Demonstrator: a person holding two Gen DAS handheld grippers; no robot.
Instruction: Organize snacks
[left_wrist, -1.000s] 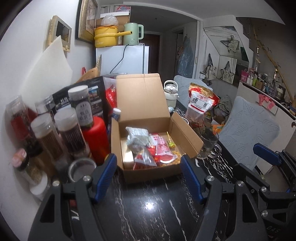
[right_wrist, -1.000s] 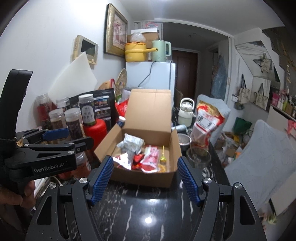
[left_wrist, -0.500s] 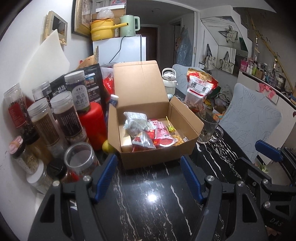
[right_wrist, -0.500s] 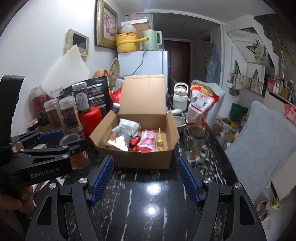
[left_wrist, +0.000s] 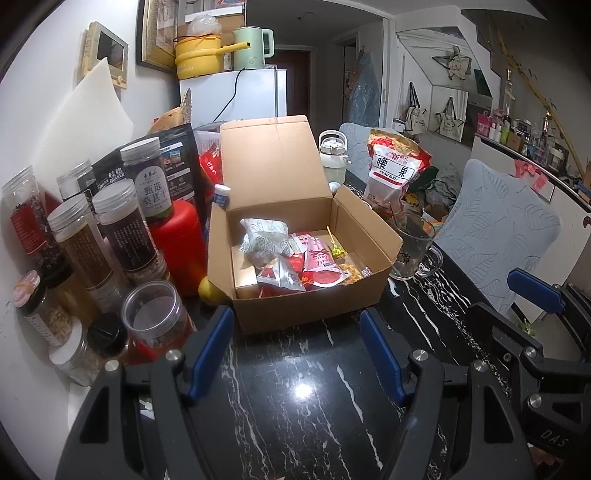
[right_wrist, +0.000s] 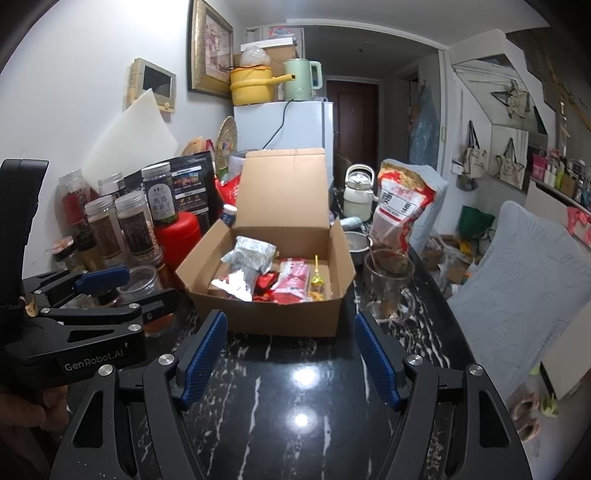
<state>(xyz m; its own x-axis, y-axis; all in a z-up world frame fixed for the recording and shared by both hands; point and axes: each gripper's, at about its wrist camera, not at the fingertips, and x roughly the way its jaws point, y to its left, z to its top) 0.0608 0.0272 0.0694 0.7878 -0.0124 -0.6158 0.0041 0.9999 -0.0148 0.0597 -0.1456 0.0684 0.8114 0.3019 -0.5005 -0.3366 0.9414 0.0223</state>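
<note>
On the black marble table (left_wrist: 295, 406) stands an open cardboard box (left_wrist: 306, 302), lid raised, just ahead of both grippers. Clear jars (left_wrist: 122, 229) crowd its left side; a glass mug (left_wrist: 410, 247) stands just right of it. The left gripper (left_wrist: 295, 347) and right gripper (right_wrist: 291, 350) both gape wide, holding nothing. Snack packets (left_wrist: 317, 262) lie heaped inside the box.
</note>
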